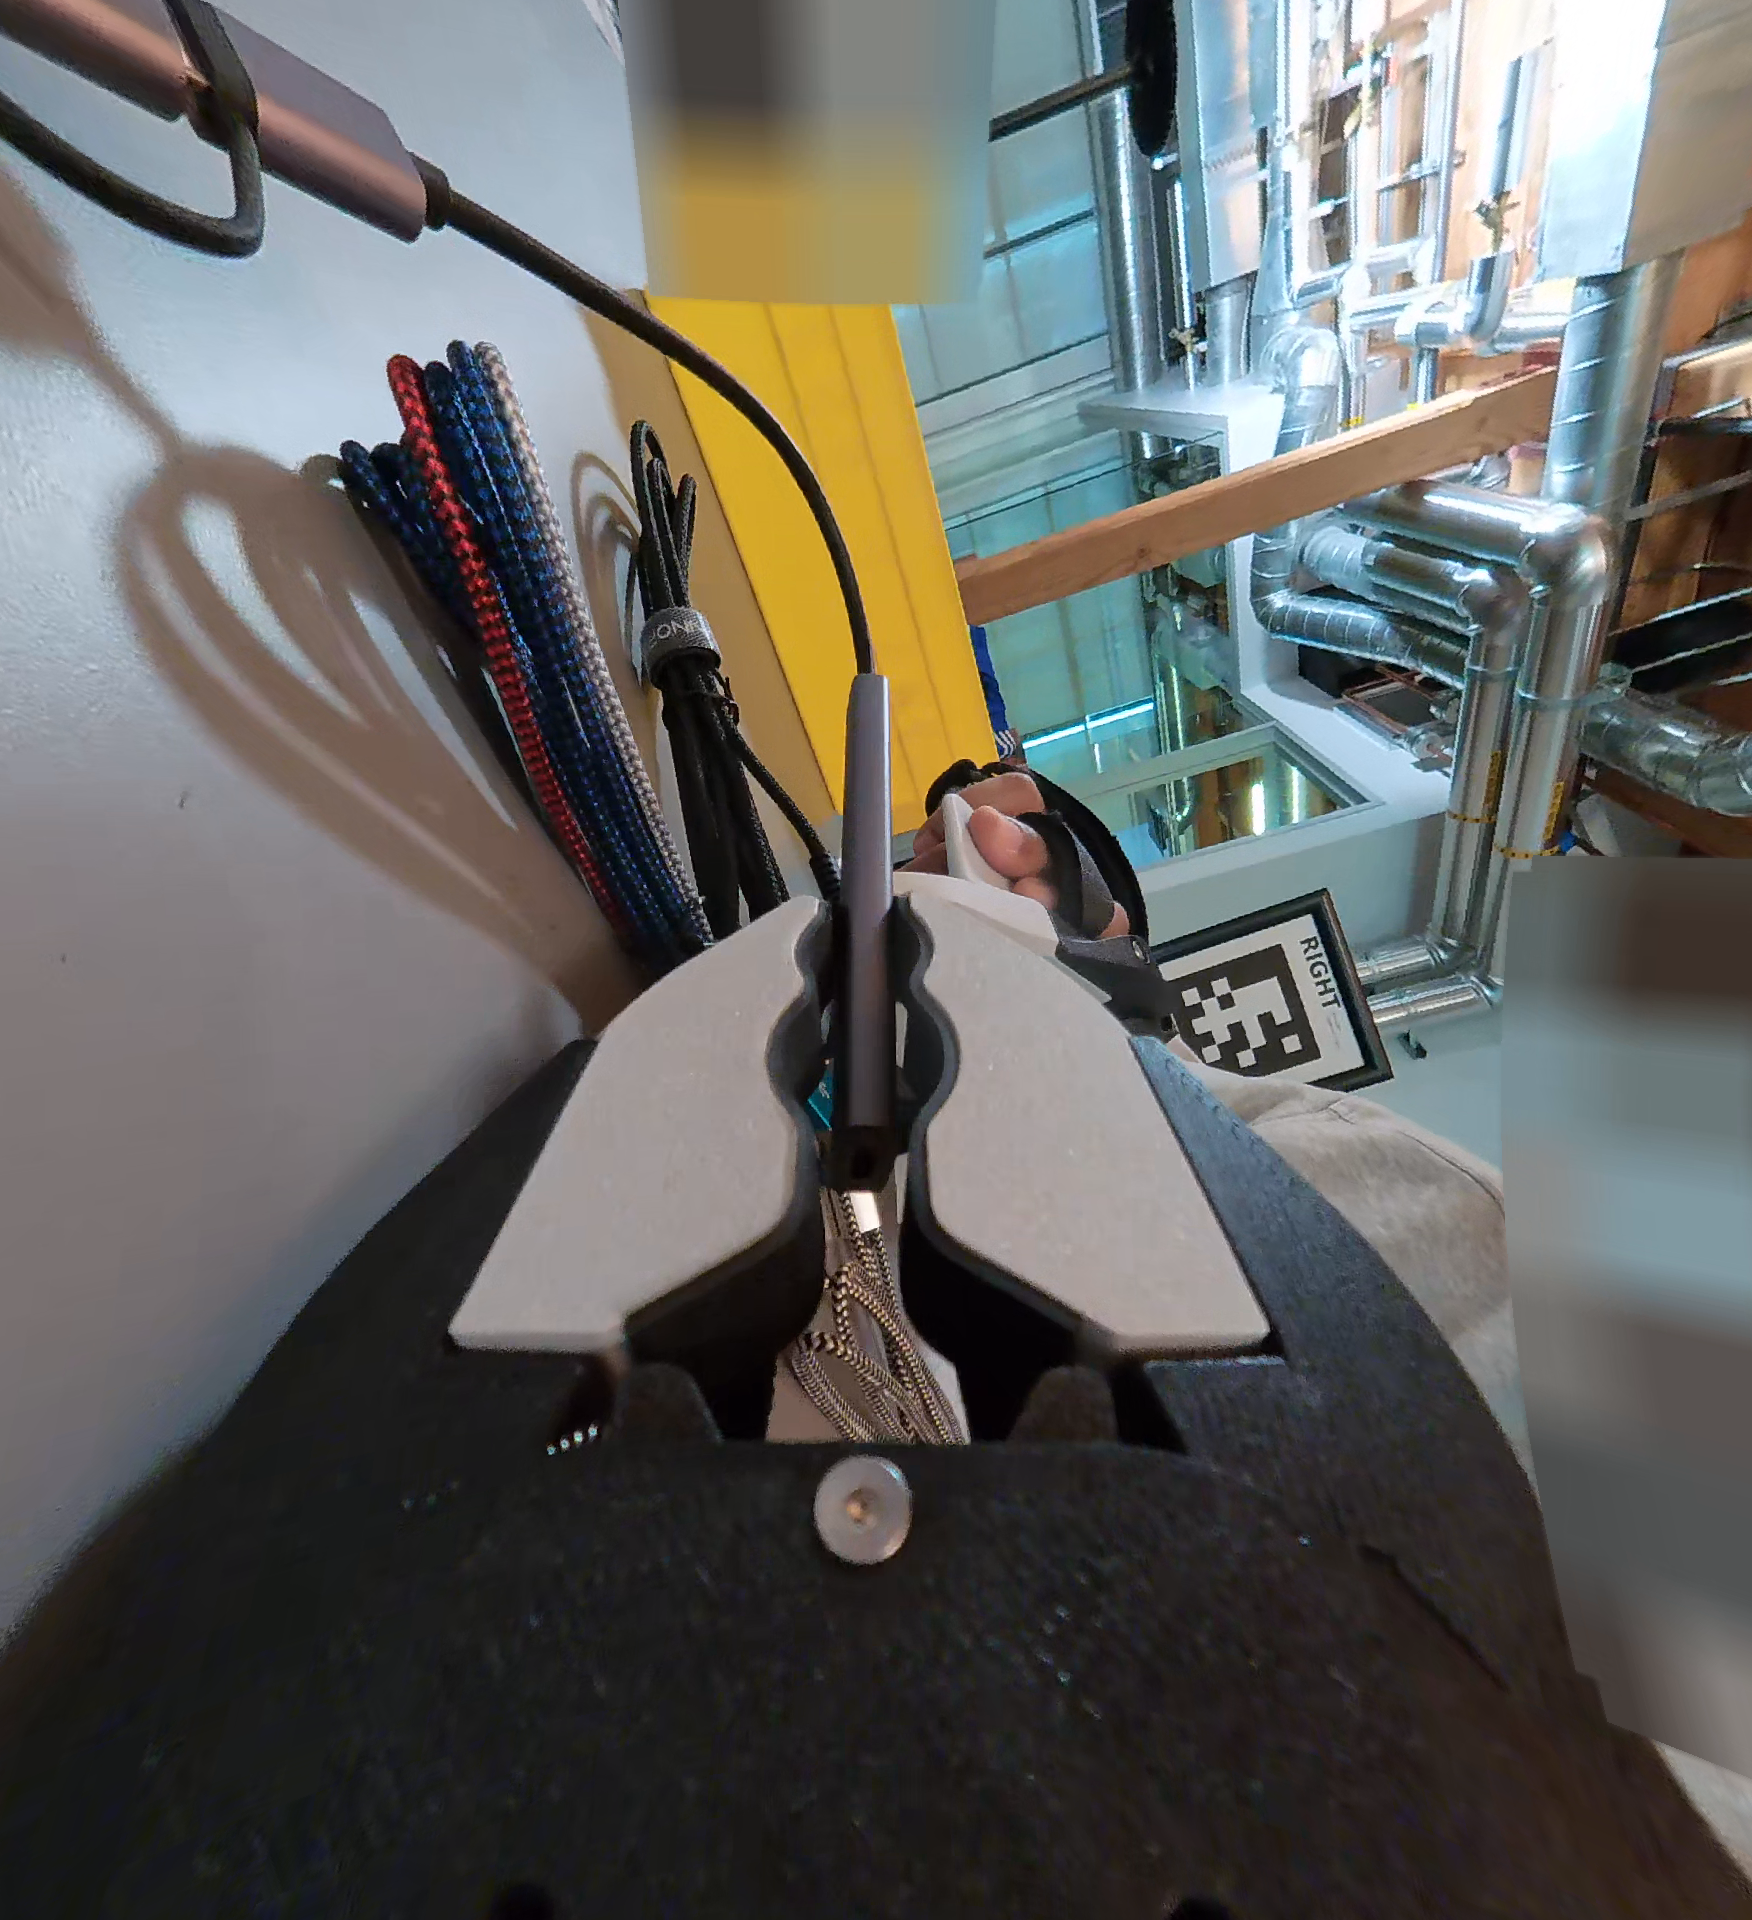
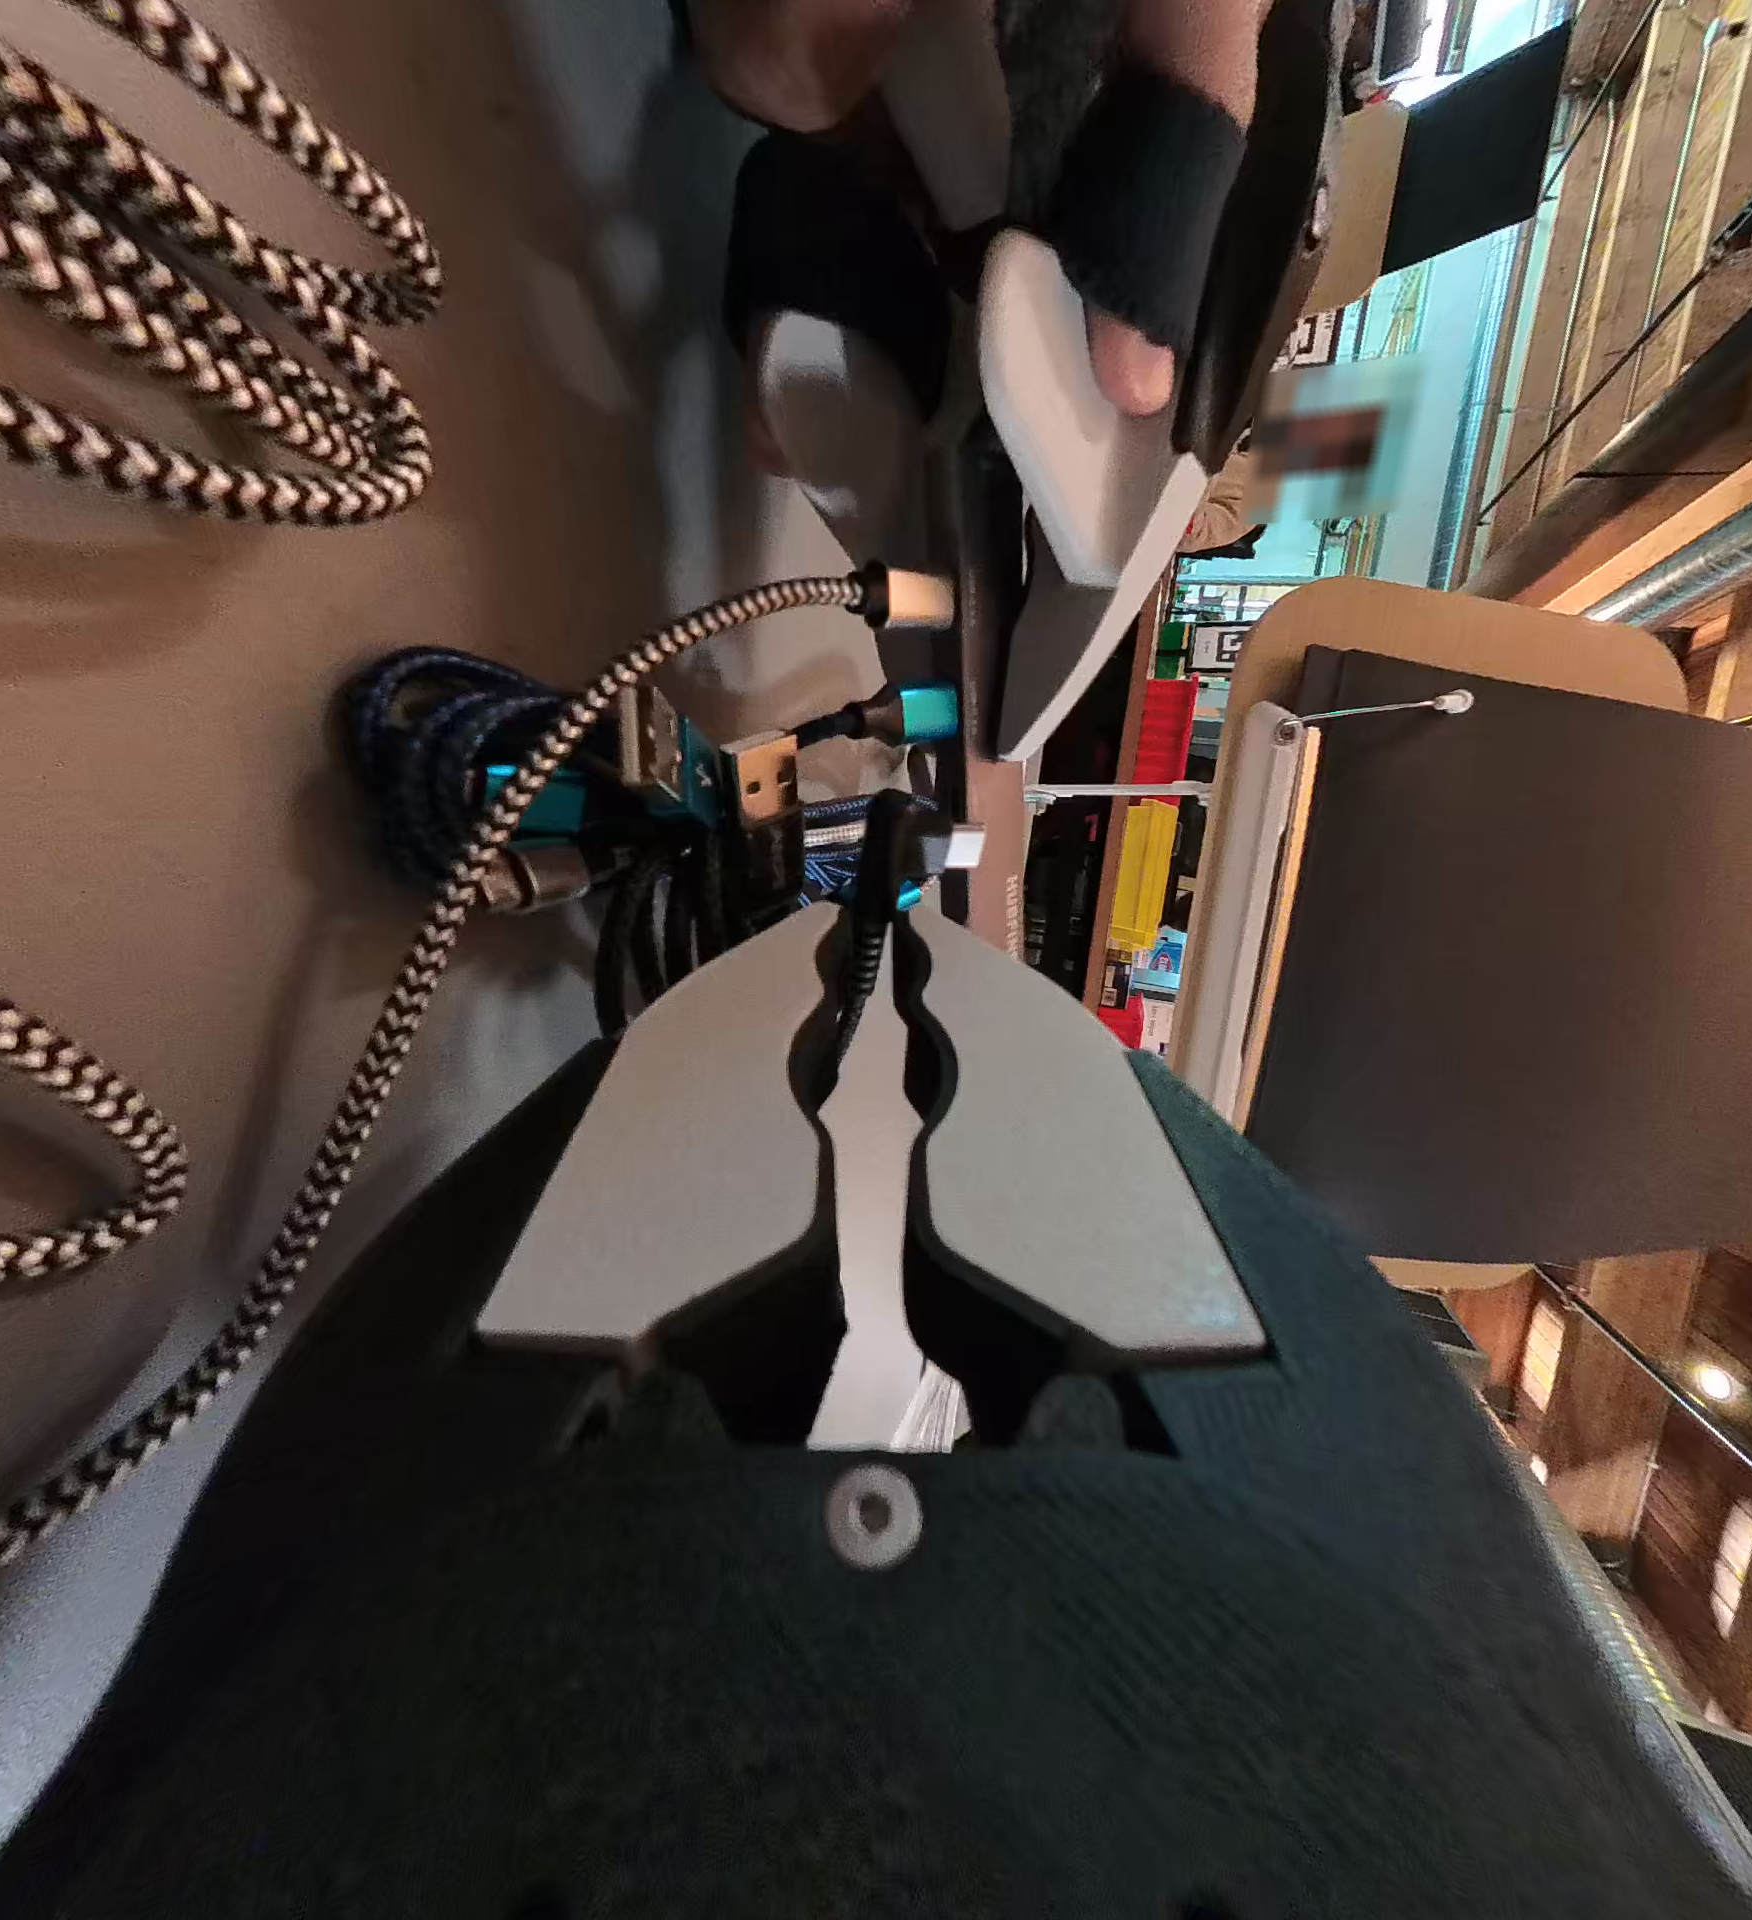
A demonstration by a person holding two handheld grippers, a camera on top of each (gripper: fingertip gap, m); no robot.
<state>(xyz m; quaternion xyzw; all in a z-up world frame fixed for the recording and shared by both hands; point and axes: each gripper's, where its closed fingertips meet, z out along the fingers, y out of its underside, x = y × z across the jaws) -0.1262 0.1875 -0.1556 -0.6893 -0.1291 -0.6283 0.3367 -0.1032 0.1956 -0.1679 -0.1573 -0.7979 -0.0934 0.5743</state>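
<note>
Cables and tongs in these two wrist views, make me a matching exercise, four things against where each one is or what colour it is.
Things:
1. grey adapter
2. black-and-white braided cable
3. black cable bundle
4. teal plug

Descriptions:
A. tied with a strap, on the white surface
B. clamped in the left tongs
C. hanging free near the other tongs, past the right ones
D. pinched at the tips of the right tongs

Pairs: 1-B, 2-D, 3-A, 4-C

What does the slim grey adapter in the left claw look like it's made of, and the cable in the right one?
Grey adapter: probably anodised aluminium, going by its smooth matte metallic sheen. Cable: braided fabric sleeve, showing a black-and-white woven pattern.
</note>
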